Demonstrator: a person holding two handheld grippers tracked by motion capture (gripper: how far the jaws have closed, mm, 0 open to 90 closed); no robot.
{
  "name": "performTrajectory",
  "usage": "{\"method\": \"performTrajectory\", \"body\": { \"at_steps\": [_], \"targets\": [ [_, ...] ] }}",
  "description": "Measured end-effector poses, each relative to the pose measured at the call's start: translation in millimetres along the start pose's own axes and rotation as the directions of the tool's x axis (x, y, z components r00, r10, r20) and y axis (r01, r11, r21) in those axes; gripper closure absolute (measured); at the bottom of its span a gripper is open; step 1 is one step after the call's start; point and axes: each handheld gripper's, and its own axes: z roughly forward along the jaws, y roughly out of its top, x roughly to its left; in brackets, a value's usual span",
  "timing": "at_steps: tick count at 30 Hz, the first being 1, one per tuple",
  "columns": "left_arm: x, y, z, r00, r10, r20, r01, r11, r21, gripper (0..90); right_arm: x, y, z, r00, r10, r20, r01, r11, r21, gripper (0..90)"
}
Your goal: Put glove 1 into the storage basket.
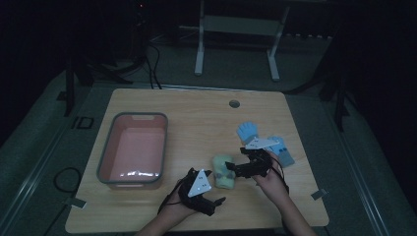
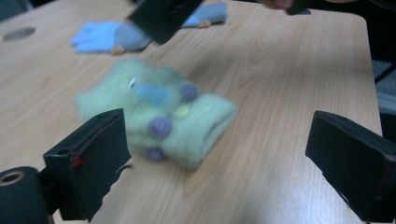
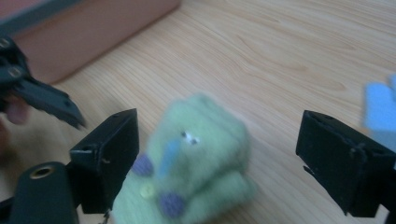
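Green folded glove [image 1: 223, 171] on wooden table [image 1: 196, 118], unlabelled, between both wide-open grippers, left [image 1: 209, 191] and right [image 1: 235, 169]

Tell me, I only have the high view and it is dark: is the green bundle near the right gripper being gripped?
Observer: No. In the right gripper view the right gripper stands open, and the folded green knitted glove lies loose on the table.
Operator: Anything on that glove?
Observer: Purple knitted dots and a pale blue patch, seen in the left gripper view.
Operator: And the left gripper?
Observer: The left gripper is open too, holding nothing, pointed across the light wooden table at the glove.
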Motion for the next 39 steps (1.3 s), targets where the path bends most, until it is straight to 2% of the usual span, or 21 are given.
{"method": "performTrajectory", "body": {
  "at_steps": [2, 3, 5, 7, 9, 11, 12, 15, 17, 18, 19, 20, 22, 23, 25, 28, 30, 32, 33, 37, 39],
  "targets": [
    [0.7, 4.0, 4.8, 0.9994, 0.031, 0.017, -0.031, 0.9994, 0.019, 6.8, -2.1, 2.4, 3.6, 0.9984, 0.011, -0.055, -0.011, 0.9999, 0.003, 10.7],
    [1.1, 5.2, 7.1, 0.9981, 0.055, 0.027, -0.055, 0.9981, 0.026, 9.0, -3.1, 3.4, 6.5, 0.9977, 0.017, -0.066, -0.016, 0.9999, 0.004, 11.5],
    [2.4, 7.4, 13.3, 0.9945, 0.094, 0.047, -0.096, 0.9942, 0.049, 15.1, -6.1, 5.4, 13.4, 0.9972, 0.015, -0.073, -0.012, 0.9992, 0.039, 20.3],
    [3.4, 8.9, 19.1, 0.9901, 0.124, 0.065, -0.128, 0.9896, 0.065, 19.2, -10.1, 7.0, 20.8, 0.9986, -0.001, -0.052, 0.004, 0.9985, 0.055, 30.4],
    [5.1, 9.6, 25.0, 0.9866, 0.147, 0.070, -0.152, 0.9855, 0.075, 22.6, -15.5, 8.7, 27.2, 0.9966, 0.026, -0.078, -0.021, 0.9976, 0.066, 35.4],
    [6.7, 9.2, 32.1, 0.9813, 0.177, 0.075, -0.184, 0.9787, 0.092, 27.6, -17.8, 10.6, 33.3, 0.9970, 0.011, -0.077, -0.006, 0.9977, 0.067, 38.3],
    [7.6, 8.7, 35.4, 0.9786, 0.189, 0.082, -0.197, 0.9752, 0.102, 29.0, -19.7, 11.0, 36.5, 0.9939, 0.019, -0.109, -0.011, 0.9971, 0.075, 40.0],
    [12.3, 6.7, 42.8, 0.9715, 0.216, 0.097, -0.228, 0.9640, 0.136, 33.8, -23.0, 9.5, 45.9, 0.9915, 0.023, -0.128, -0.009, 0.9935, 0.113, 40.3],
    [14.0, 4.3, 46.4, 0.9672, 0.231, 0.105, -0.246, 0.9569, 0.155, 33.9, -26.8, 5.6, 52.9, 0.9886, 0.038, -0.145, -0.018, 0.9900, 0.140, 41.6],
    [14.3, 3.2, 47.5, 0.9664, 0.233, 0.108, -0.248, 0.9559, 0.157, 33.9, -29.1, 3.0, 57.0, 0.9864, 0.053, -0.156, -0.027, 0.9864, 0.162, 41.5],
    [14.2, 1.5, 49.1, 0.9621, 0.252, 0.104, -0.267, 0.9494, 0.166, 33.9, -30.5, 1.6, 59.0, 0.9842, 0.064, -0.165, -0.036, 0.9848, 0.170, 41.1],
    [13.8, 0.9, 49.9, 0.9610, 0.257, 0.102, -0.272, 0.9475, 0.169, 34.0, -32.2, -1.1, 61.8, 0.9817, 0.086, -0.170, -0.054, 0.9820, 0.181, 40.6],
    [10.8, 0.1, 52.3, 0.9609, 0.266, 0.076, -0.276, 0.9430, 0.186, 33.9, -31.4, -3.3, 64.6, 0.9817, 0.082, -0.172, -0.047, 0.9785, 0.201, 40.5],
    [9.3, 0.0, 53.4, 0.9585, 0.276, 0.071, -0.285, 0.9382, 0.197, 33.9, -30.9, -4.7, 66.8, 0.9794, 0.096, -0.178, -0.057, 0.9754, 0.213, 40.5],
    [6.8, 1.4, 54.7, 0.9571, 0.285, 0.051, -0.290, 0.9351, 0.204, 34.9, -29.9, -6.9, 69.4, 0.9774, 0.103, -0.184, -0.061, 0.9734, 0.221, 41.4],
    [7.8, 1.4, 55.7, 0.9541, 0.299, 0.025, -0.297, 0.9312, 0.212, 44.3, -30.5, -9.9, 71.2, 0.9707, 0.123, -0.206, -0.079, 0.9739, 0.213, 46.7],
    [8.9, 0.2, 56.3, 0.9499, 0.312, 0.007, -0.307, 0.9278, 0.213, 55.3, -31.1, -10.6, 71.6, 0.9666, 0.131, -0.220, -0.084, 0.9737, 0.212, 50.3],
    [11.0, 0.0, 56.7, 0.9505, 0.311, 0.008, -0.305, 0.9281, 0.214, 58.6, -31.3, -10.6, 71.8, 0.9654, 0.134, -0.224, -0.086, 0.9732, 0.213, 52.0],
    [11.7, 0.7, 56.7, 0.9529, 0.303, 0.008, -0.298, 0.9310, 0.211, 64.4, -30.5, -10.7, 72.1, 0.9620, 0.143, -0.233, -0.092, 0.9713, 0.219, 56.5],
    [18.8, 5.6, 54.8, 0.9700, 0.240, 0.037, -0.243, 0.9477, 0.207, 71.6, -30.5, -11.3, 70.4, 0.9567, 0.159, -0.244, -0.109, 0.9723, 0.207, 64.5],
    [20.9, 8.9, 53.6, 0.9716, 0.232, 0.047, -0.237, 0.9468, 0.218, 72.9, -31.4, -10.0, 67.7, 0.9541, 0.167, -0.248, -0.120, 0.9736, 0.194, 68.5]
  ]
}}
